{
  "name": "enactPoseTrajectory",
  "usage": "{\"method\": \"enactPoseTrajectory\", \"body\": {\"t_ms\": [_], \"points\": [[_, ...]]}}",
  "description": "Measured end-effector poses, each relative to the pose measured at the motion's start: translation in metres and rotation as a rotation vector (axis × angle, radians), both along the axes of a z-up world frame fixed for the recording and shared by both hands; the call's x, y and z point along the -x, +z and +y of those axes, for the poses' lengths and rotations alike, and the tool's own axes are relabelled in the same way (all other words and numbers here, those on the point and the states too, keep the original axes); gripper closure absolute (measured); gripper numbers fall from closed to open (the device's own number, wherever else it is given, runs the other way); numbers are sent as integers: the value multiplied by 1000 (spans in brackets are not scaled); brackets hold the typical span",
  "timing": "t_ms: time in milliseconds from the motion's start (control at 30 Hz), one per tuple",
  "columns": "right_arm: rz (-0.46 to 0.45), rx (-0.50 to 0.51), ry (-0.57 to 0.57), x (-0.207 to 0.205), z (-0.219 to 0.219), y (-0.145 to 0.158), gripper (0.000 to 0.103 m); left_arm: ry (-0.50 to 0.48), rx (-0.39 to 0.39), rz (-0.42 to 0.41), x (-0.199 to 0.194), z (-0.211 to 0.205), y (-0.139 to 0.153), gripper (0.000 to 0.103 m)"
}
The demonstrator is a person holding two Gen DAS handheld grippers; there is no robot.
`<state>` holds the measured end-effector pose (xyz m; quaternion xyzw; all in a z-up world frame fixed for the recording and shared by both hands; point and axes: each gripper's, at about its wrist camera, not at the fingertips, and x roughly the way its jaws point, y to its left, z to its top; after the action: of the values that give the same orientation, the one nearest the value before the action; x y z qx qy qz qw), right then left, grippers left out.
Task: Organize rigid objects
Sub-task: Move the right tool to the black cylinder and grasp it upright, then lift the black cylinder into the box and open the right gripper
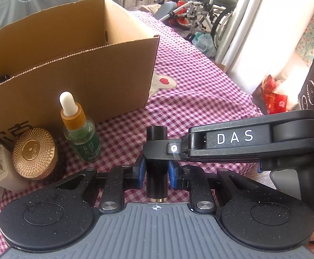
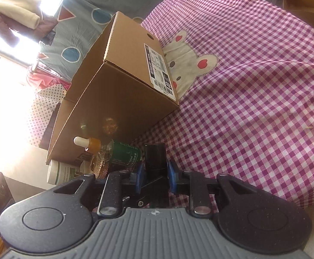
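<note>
both grippers [image 1: 156,172] [image 2: 156,171] clamp black tube [image 1: 157,179].

The left claw [image 1: 156,173] has blue pads [image 1: 141,172] on black speckled linkage arms, silver pivot pins, two round black discs and a ribbed grey plate with a white crosshair. The right claw [image 1: 232,142], black, bears white "DAS" lettering and a silver screw. Bare skin shows at the frame's right edge.

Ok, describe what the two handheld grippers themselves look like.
Both match: the left gripper and the right gripper have black speckled linkage arms with silver pivot pins, two round black discs, a ribbed grey body with a small crosshair mark, and blue finger pads. The right one's side reads "DAS" in white.
</note>
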<state>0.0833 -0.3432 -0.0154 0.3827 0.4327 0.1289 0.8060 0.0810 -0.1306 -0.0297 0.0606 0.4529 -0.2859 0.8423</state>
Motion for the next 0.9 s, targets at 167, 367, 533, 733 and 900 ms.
{"method": "enactPoseTrajectory", "body": {"t_ms": [167, 367, 533, 733, 900], "points": [[-56, 14, -8, 10, -2, 23, 77, 1, 28, -53, 9, 3, 18, 82], [-166, 44, -3, 21, 3, 67, 77, 9, 64, -160, 22, 11, 54, 82], [-285, 69, 52, 11, 18, 115, 77, 50, 82, -269, 24, 28, 91, 82], [-377, 78, 165, -27, 49, 162, 77, 137, 80, -347, 8, 53, 129, 82], [-343, 66, 279, -79, 81, 180, 77, 221, 79, -312, -27, 79, 140, 82]]}}
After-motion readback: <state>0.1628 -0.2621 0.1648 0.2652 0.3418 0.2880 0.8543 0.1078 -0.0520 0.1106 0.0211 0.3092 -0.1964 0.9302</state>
